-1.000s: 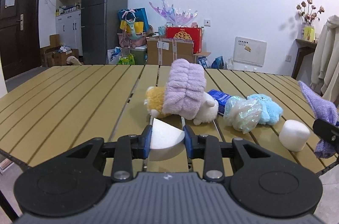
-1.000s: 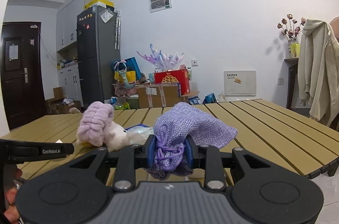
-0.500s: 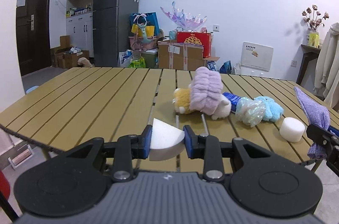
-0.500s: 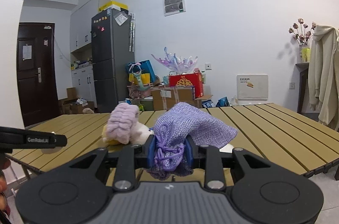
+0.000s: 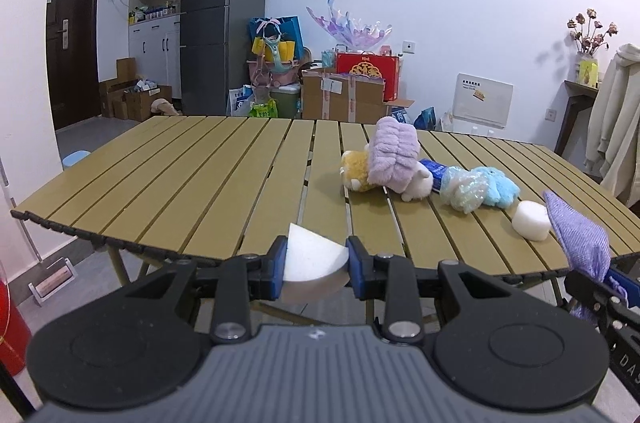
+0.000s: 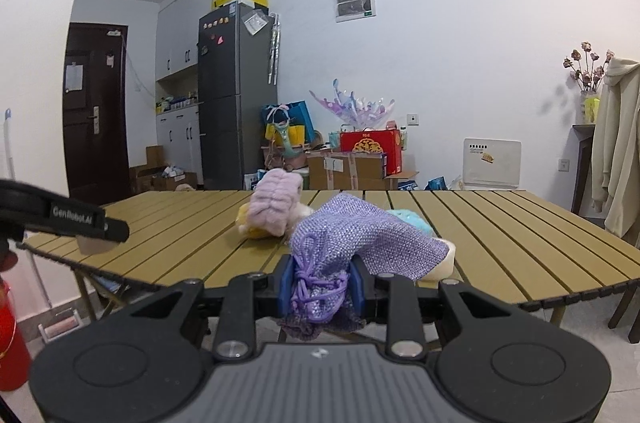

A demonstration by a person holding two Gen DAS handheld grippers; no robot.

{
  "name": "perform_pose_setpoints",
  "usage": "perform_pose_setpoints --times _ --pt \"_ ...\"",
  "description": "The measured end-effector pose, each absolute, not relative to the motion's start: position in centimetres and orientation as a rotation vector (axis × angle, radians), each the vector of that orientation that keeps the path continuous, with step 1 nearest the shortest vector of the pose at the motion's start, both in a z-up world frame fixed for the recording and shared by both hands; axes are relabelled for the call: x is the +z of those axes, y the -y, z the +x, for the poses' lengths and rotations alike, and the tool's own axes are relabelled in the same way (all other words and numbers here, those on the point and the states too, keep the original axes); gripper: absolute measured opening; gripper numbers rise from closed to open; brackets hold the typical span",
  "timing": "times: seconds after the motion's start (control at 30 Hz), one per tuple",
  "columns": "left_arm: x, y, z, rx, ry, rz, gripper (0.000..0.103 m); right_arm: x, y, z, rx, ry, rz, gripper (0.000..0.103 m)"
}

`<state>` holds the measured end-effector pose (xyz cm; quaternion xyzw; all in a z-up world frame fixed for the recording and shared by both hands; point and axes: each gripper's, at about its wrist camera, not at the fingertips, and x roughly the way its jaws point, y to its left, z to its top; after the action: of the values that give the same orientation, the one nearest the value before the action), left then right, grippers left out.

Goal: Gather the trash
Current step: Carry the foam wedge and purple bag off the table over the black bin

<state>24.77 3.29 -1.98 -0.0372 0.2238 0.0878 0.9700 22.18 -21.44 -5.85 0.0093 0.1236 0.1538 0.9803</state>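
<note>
Left wrist view: we have left gripper (image 5: 316,263) clamped on white foam wedge (image 5: 312,259) | right gripper (image 6: 322,285) clamped on purple pouch (image 6: 360,243) | both held off table (image 5: 200,183) near edge | no bin visible, drop direction unknown | leftover white foam cylinder (image 5: 531,221) nearer right hand

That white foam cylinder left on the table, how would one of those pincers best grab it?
Grip the white foam cylinder across its curved sides, probably coming from the near table edge. It stands on a flat end, clear of the blue plush toy behind it, so both sides look reachable.
</note>
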Motion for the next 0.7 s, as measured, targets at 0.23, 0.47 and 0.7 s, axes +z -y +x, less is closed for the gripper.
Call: perform_pose_setpoints --times 0.23,0.47,0.7 --pt "-1.9 -3.3 22.0 0.173 -0.463 -0.066 0.031 -5.7 21.5 19.0 0.318 -0.269 -0.008 0.028" --pt "-3.0 -3.7 19.7 0.173 -0.505 -0.054 0.031 -6.2 21.2 16.7 0.335 -0.308 -0.026 0.028" --pt "-5.0 -4.6 18.2 0.179 -0.568 -0.050 0.031 -7.4 20.4 15.8 0.359 -0.359 -0.043 0.028"
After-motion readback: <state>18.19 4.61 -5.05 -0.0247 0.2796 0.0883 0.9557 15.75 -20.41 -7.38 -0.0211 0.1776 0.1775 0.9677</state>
